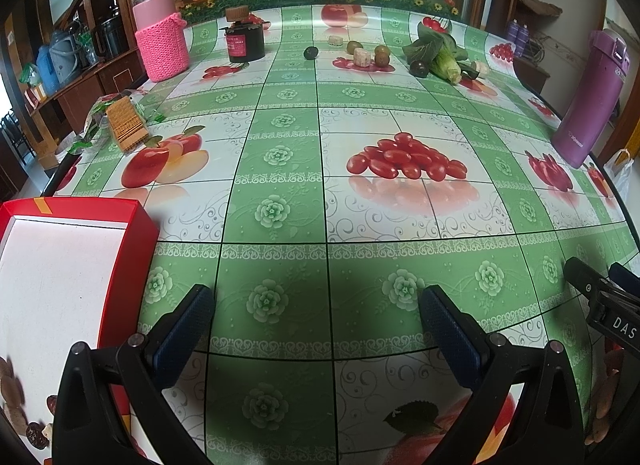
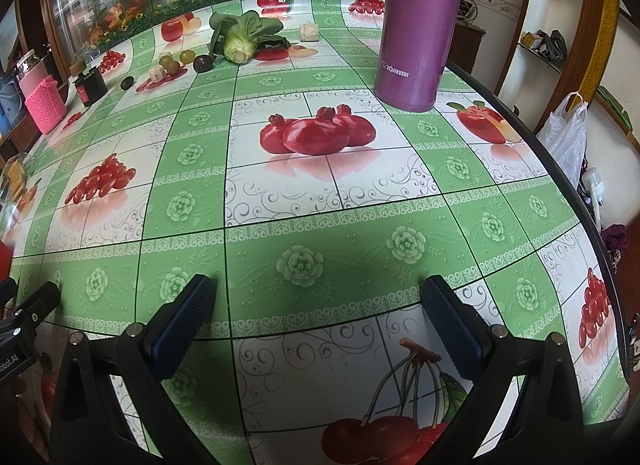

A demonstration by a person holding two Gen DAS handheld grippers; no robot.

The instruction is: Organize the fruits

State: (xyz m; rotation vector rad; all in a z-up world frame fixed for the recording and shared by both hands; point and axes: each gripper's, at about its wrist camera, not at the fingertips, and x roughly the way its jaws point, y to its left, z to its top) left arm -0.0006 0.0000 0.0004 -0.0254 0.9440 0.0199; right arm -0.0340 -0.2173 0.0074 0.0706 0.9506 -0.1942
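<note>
Both the left gripper (image 1: 316,305) and the right gripper (image 2: 318,297) hover wide apart and empty above the surface (image 1: 280,125); the fruits (image 1: 380,55) lie far off, the red box (image 1: 140,225) near left.

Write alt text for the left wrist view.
The open left claw hovers empty over a fruit-print tablecloth, with a red-rimmed tray at its left. Small round fruits and a leafy green vegetable lie across the table.

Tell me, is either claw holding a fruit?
No. The left claw and right claw are both open with nothing between their fingers, above the tablecloth.
</note>
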